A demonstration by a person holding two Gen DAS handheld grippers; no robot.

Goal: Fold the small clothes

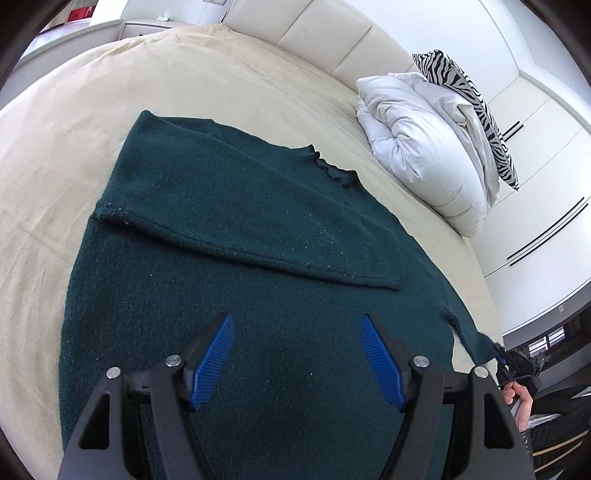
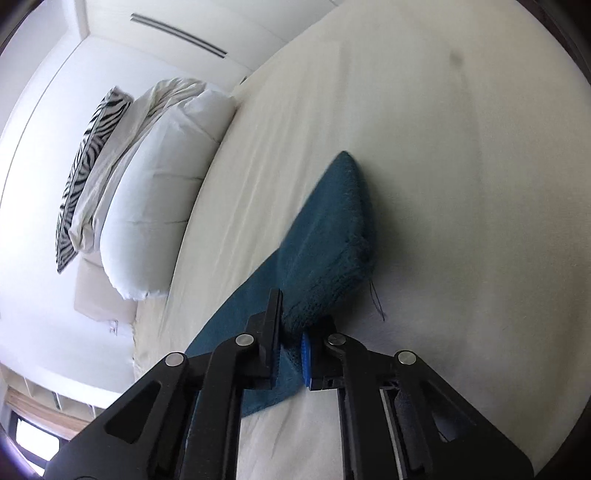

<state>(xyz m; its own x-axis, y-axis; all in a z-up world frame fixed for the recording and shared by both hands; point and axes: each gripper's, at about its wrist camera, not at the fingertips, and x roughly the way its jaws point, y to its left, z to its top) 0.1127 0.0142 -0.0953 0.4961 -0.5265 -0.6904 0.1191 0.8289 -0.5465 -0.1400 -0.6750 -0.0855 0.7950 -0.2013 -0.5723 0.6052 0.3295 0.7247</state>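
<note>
A dark teal sweater (image 1: 236, 236) lies flat on the cream bed sheet (image 1: 74, 122), one sleeve folded across its body. My left gripper (image 1: 297, 332) hovers just above the sweater's lower part, its blue-padded jaws wide open and empty. My right gripper (image 2: 291, 332) is shut on the end of the sweater's other sleeve (image 2: 328, 236) and holds it lifted off the sheet. That gripper also shows at the far right edge of the left wrist view (image 1: 508, 363), with the sleeve end stretched out to it.
A folded white duvet (image 1: 417, 147) with a zebra-striped pillow (image 1: 469, 107) sits at the bed's head end. A padded headboard (image 1: 325, 33) and white wardrobe doors (image 1: 543, 155) lie beyond. A nightstand (image 1: 147, 27) stands at the far left corner.
</note>
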